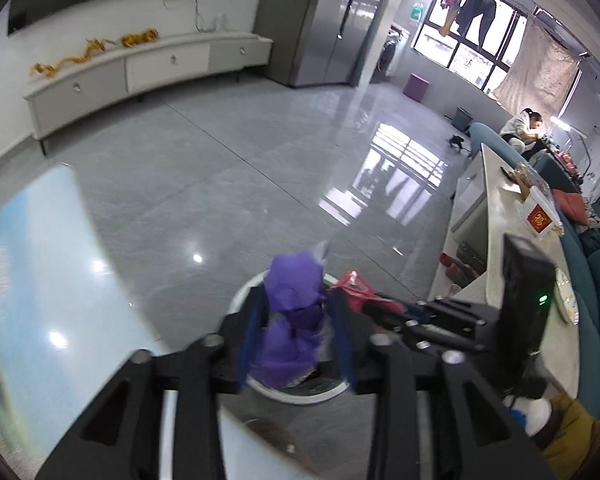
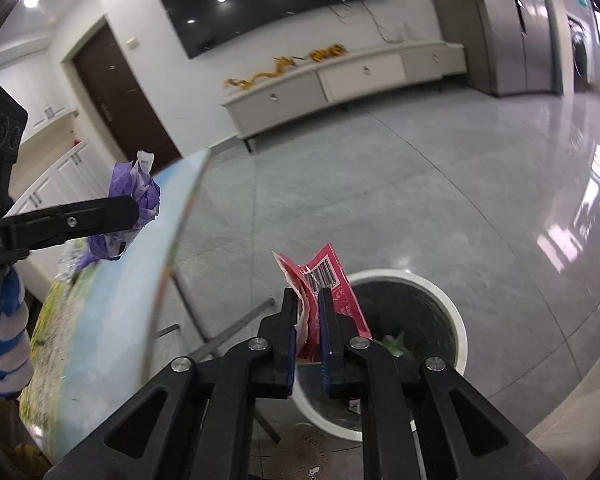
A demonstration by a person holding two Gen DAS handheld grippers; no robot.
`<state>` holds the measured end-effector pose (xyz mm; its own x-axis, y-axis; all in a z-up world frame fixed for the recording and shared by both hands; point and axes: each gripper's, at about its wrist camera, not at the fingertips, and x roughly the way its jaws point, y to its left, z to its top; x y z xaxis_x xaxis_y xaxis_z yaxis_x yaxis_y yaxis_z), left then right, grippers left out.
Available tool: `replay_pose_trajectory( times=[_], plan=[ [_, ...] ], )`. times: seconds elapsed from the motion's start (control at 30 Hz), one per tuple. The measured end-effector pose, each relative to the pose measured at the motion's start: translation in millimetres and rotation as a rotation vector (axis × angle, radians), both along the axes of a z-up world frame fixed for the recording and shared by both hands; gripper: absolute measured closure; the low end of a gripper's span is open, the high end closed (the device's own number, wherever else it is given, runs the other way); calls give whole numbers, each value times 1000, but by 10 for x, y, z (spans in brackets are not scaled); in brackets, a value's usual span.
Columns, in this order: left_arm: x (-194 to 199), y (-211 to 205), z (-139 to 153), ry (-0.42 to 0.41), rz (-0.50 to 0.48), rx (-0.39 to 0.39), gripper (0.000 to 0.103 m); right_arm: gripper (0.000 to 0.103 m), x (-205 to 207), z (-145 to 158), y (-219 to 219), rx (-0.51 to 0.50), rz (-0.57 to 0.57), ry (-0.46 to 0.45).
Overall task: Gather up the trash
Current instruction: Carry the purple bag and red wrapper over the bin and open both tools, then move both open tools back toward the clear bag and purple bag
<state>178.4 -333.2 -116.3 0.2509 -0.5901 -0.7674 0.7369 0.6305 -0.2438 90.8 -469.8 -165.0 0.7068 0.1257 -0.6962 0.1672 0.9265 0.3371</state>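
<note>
step in hand: drop-off at the bin (image 2: 456, 320). the left tongs (image 1: 296, 332) pinch a purple wrapper (image 1: 294, 284) above the bin rim. the right tongs (image 2: 306, 332) pinch a red packet (image 2: 332, 280) at the near-left rim, not yet over the opening. next move, as judged: carry each piece over the opening, then spread the tongs. the table (image 2: 112, 300) edge lies close on the left and crowds the approach.
</note>
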Motion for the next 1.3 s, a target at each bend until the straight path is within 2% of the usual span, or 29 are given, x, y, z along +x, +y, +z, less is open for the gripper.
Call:
replay_pose_trajectory(
  times=[0.03, 0.07, 0.1, 0.2, 0.43, 0.63, 0.97, 1.3],
  plan=[
    [20, -56, -43, 4, 3, -3, 47, 79, 24, -46, -43, 3, -7, 8],
    [48, -120, -87, 8, 8, -7, 44, 68, 59, -109, -89, 5, -18, 21],
    [66, -140, -124, 17, 8, -8, 44, 63, 95, -180, -138, 5, -32, 38],
    [62, -174, -168, 12, 12, 2, 44, 63, 96, -288, -232, 15, -50, 59],
    [-106, 11, -29, -107, 71, 32, 44, 63, 14, -182, -180, 2, -61, 33],
    [-325, 433, 239, -220, 171, 42, 44, 60, -216, 212, -11, -21, -65, -58],
    [-726, 1158, 716, -398, 309, 55, 44, 17, -552, 1045, 511, -121, -69, -221],
    [-1135, 1914, 1027, -523, 429, 41, 43, 3, -794, 1706, 1179, -223, -42, -330]
  ],
)
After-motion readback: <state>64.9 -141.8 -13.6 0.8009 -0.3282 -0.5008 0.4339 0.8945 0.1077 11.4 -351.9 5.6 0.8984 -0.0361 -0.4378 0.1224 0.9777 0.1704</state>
